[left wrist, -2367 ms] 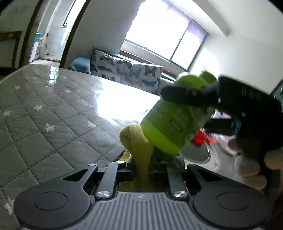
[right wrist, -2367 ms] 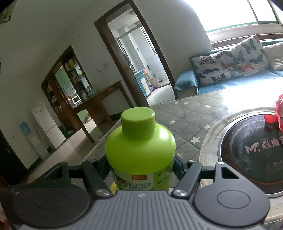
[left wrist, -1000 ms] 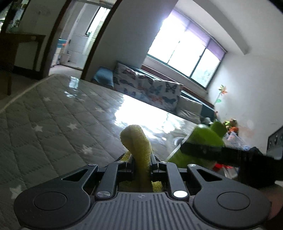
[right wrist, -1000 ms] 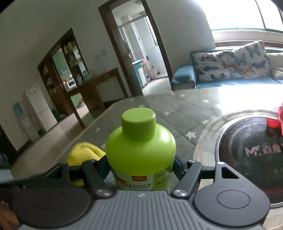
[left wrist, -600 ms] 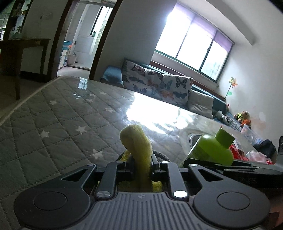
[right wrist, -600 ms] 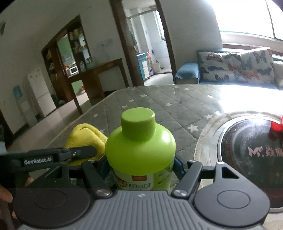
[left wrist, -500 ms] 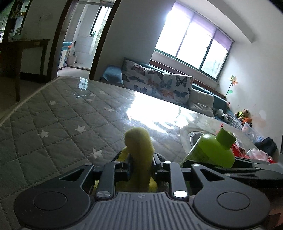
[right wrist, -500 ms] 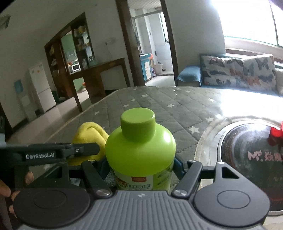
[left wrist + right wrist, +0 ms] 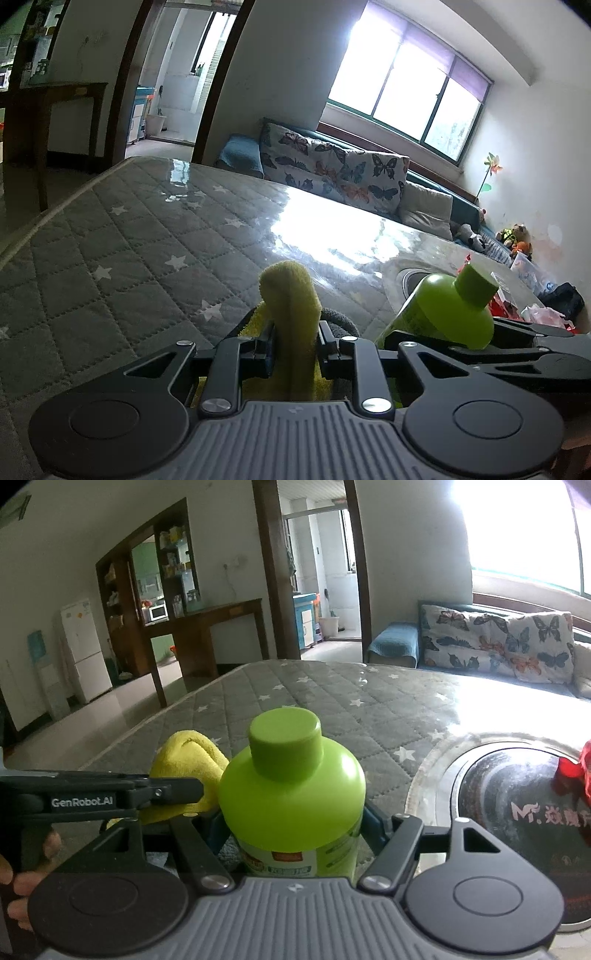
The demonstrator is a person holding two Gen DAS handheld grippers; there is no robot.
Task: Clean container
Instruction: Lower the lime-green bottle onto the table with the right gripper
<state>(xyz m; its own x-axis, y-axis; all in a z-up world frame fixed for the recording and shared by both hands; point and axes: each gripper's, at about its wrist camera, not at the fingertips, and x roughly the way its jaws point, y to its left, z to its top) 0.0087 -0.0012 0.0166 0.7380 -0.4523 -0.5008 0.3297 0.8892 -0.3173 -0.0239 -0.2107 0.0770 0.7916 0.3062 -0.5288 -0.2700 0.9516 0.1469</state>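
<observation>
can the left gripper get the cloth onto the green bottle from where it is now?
Probably yes. The left gripper is shut on the yellow cloth, and the green bottle, clamped in the right gripper, sits right beside it with nothing visible between them.

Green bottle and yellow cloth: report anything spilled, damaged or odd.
Nothing stands out. The green bottle sits capped and upright in the right gripper, no leak visible. The yellow cloth is bunched in the left gripper, just left of the bottle.
</observation>
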